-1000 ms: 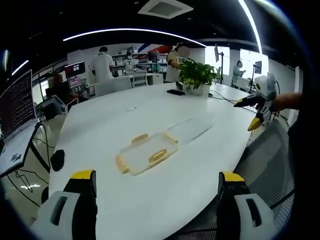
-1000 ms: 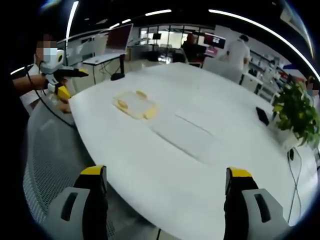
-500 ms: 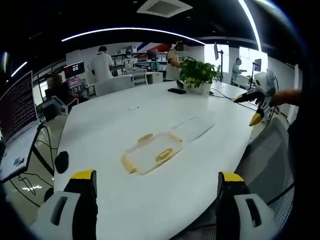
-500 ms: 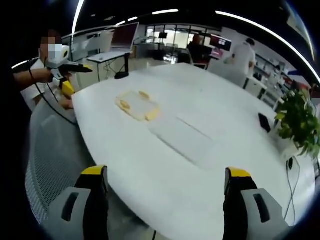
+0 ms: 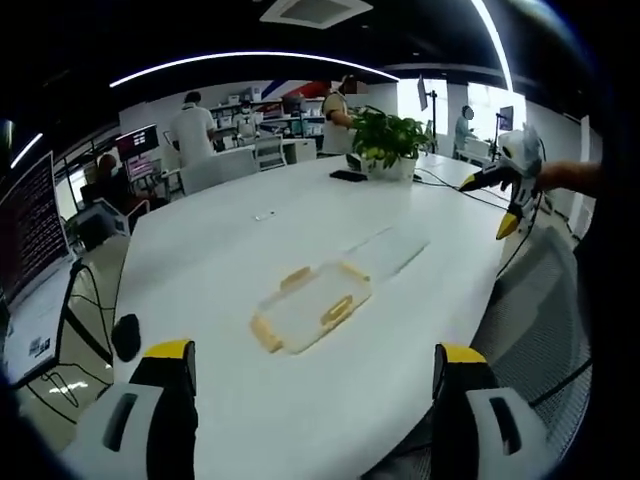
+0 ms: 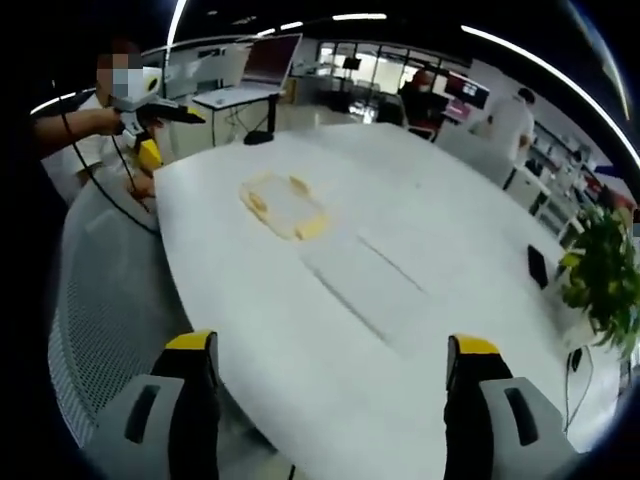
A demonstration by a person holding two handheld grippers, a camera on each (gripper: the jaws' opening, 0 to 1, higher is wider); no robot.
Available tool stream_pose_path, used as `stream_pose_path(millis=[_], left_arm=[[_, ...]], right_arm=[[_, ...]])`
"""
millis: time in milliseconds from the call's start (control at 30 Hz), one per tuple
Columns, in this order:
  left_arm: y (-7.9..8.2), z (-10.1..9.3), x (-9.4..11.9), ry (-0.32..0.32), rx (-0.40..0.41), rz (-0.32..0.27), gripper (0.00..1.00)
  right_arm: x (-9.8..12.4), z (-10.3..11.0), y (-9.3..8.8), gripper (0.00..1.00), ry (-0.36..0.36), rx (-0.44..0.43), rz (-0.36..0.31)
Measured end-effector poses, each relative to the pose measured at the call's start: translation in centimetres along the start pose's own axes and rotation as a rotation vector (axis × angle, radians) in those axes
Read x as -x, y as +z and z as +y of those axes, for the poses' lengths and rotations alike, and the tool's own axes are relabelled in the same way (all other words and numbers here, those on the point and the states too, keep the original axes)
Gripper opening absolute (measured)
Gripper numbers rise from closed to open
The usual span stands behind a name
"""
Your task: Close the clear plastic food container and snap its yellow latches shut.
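I'm looking over the big white table [image 5: 210, 260], and both views have swung a little since a second ago, though the things on it lie as they did. The clear container [image 5: 312, 306] with its yellow latches [image 5: 337, 310] sits ahead of my left gripper [image 5: 312, 415], between its wide-apart jaws and well clear of them, with its clear lid [image 5: 385, 253] lying flat just beyond. From my right gripper [image 6: 330, 405], jaws also spread and holding nothing, the container [image 6: 285, 205] lies far ahead toward the left, the lid [image 6: 365, 280] nearer, the potted plant [image 6: 600, 285] off right.
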State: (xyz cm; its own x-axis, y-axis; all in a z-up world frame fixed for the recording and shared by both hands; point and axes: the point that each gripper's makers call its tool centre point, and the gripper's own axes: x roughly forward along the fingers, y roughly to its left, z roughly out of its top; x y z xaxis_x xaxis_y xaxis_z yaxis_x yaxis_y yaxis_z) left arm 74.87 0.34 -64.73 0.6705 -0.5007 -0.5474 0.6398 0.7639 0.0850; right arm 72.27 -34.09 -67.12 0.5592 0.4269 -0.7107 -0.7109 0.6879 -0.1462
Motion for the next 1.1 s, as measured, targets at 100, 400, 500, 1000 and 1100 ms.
stream_pose_path(millis=[100, 400, 500, 1000, 1100], left_arm=[[0.2, 0.4, -0.3, -0.003, -0.010, 0.000, 0.95], [0.4, 1.1, -1.3, -0.035, -0.043, 0.019, 0.95], [0.4, 1.3, -1.6, -0.047, -0.063, 0.030, 0.95], [0.2, 1.9, -2.9, -0.102, -0.152, 0.079, 0.89], [0.1, 2.0, -3.3, -0.112, -0.169, 0.087, 0.87]], right_arm=[[-0.2, -0.1, 0.2, 0.93, 0.018, 0.019, 0.015], [-1.0, -0.7, 1.0, 0.92, 0.054, 0.058, 0.032], [-1.3, -0.7, 1.6, 0.91, 0.072, 0.089, 0.039], [-3.7, -0.5, 3.3, 0.86, 0.160, 0.178, 0.054], [-4.3, -0.8, 3.6, 0.85, 0.168, 0.192, 0.062]])
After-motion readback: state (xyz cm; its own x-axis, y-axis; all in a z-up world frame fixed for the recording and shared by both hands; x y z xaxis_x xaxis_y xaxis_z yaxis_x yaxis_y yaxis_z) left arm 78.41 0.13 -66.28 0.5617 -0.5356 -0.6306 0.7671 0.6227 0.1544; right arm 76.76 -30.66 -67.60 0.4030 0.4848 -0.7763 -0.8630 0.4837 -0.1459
